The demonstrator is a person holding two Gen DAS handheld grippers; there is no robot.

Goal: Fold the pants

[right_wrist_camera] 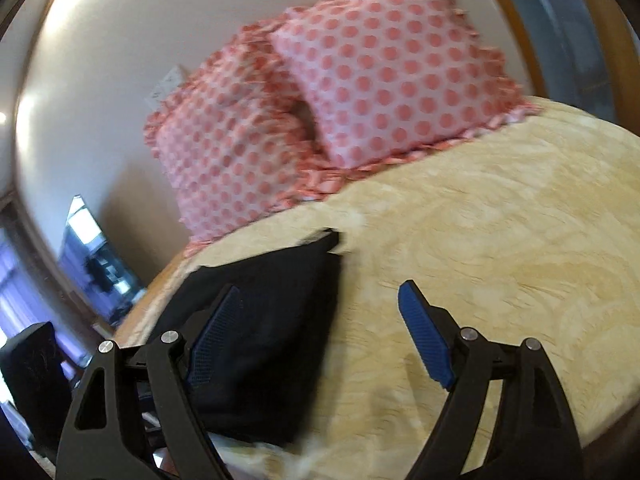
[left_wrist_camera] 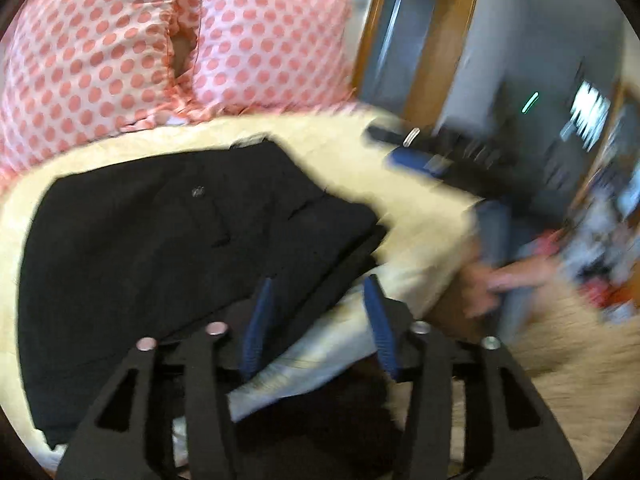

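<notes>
Black pants [left_wrist_camera: 180, 232] lie folded in a thick stack on the yellow bedspread [left_wrist_camera: 400, 184]. My left gripper [left_wrist_camera: 320, 292] is open, hovering over the stack's near right corner, its blue pads [left_wrist_camera: 260, 320] empty. In the right wrist view the pants [right_wrist_camera: 264, 320] lie at lower left on the bedspread [right_wrist_camera: 500, 240]. My right gripper [right_wrist_camera: 320, 304] is open wide and empty, its left finger over the pants, its right finger [right_wrist_camera: 424, 328] over bare bedspread. The other hand-held gripper and a hand [left_wrist_camera: 500, 276] show blurred at right in the left wrist view.
Two pink polka-dot pillows [left_wrist_camera: 160, 40] [right_wrist_camera: 360, 88] stand at the head of the bed. The bed's right edge [left_wrist_camera: 460, 240] drops to a tan carpet [left_wrist_camera: 580, 340]. A wooden door frame [left_wrist_camera: 440, 40] and cluttered furniture [left_wrist_camera: 580, 140] lie beyond.
</notes>
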